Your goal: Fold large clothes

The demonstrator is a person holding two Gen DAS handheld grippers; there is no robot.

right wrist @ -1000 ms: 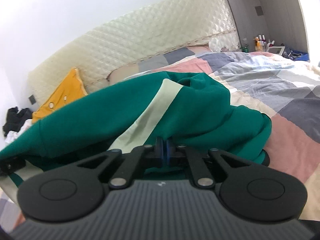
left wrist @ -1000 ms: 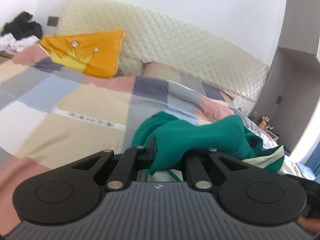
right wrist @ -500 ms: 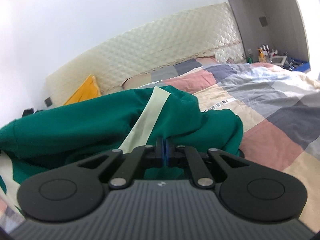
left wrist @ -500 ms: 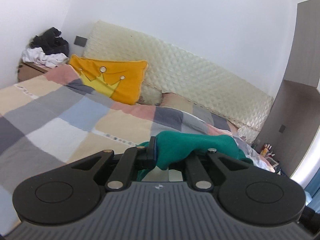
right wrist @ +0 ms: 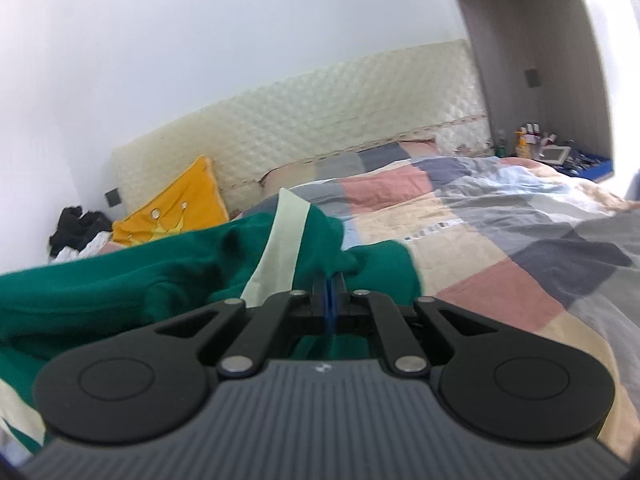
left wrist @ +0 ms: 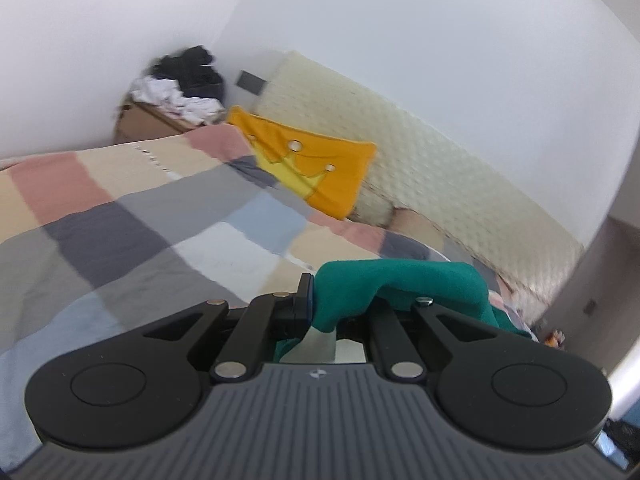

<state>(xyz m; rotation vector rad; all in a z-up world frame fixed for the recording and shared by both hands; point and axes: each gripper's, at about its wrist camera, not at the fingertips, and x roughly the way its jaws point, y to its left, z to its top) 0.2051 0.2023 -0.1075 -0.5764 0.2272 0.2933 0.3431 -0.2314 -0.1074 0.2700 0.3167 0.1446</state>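
A green garment (right wrist: 120,280) with a pale cream stripe (right wrist: 280,248) hangs stretched between both grippers above the bed. My left gripper (left wrist: 320,304) is shut on a bunched green edge of the garment (left wrist: 400,284), which drapes over its right finger and hides it. In the right wrist view my right gripper (right wrist: 329,284) is shut on another fold of the same cloth beside the stripe. The garment runs off to the left and sags below the gripper body.
A bed with a checked quilt (left wrist: 140,232) fills both views, with a padded cream headboard (right wrist: 320,136) behind. A yellow crown cushion (left wrist: 316,176) leans at the head. Piled clothes (left wrist: 184,80) sit on a box in the corner. A bedside shelf with bottles (right wrist: 532,140) stands at right.
Both grippers have risen with the garment. The left one swung far to the left, bringing the corner clothes pile into view. The cloth now spans wider between them.
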